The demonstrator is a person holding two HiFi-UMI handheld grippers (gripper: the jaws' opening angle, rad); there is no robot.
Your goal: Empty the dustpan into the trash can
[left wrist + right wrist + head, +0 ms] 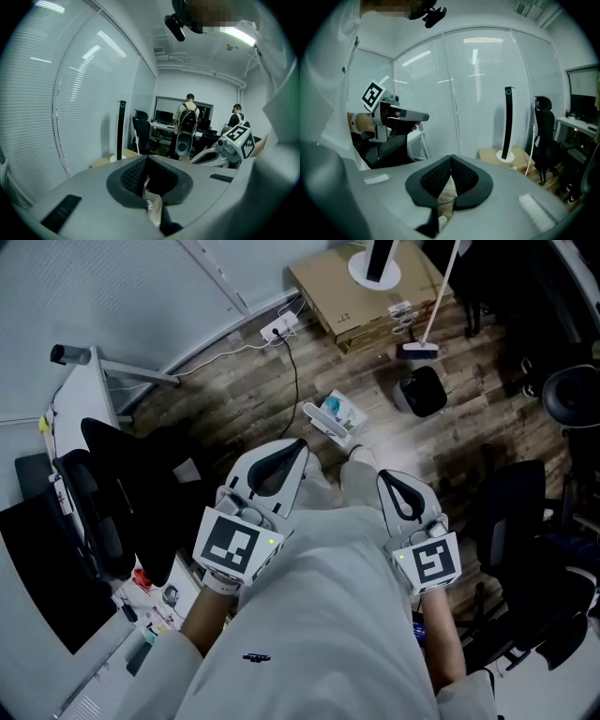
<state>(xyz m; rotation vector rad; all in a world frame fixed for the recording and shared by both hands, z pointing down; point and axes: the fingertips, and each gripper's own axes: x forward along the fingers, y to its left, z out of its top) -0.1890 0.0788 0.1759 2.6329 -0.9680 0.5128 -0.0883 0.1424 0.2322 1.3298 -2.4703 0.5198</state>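
Dustpan (336, 416): white, teal-and-white litter in it, on wooden floor (234, 395) ahead of feet, untouched. Likely trash can (419, 390): dark, near it to right, beside white long-handled tool (433, 306). Left gripper (286, 457), right gripper (392, 486): fingers together, nothing between, both well above dustpan. Step: reach. Part fingers first, take handle end, lift level so litter stays, tip only over can mouth.
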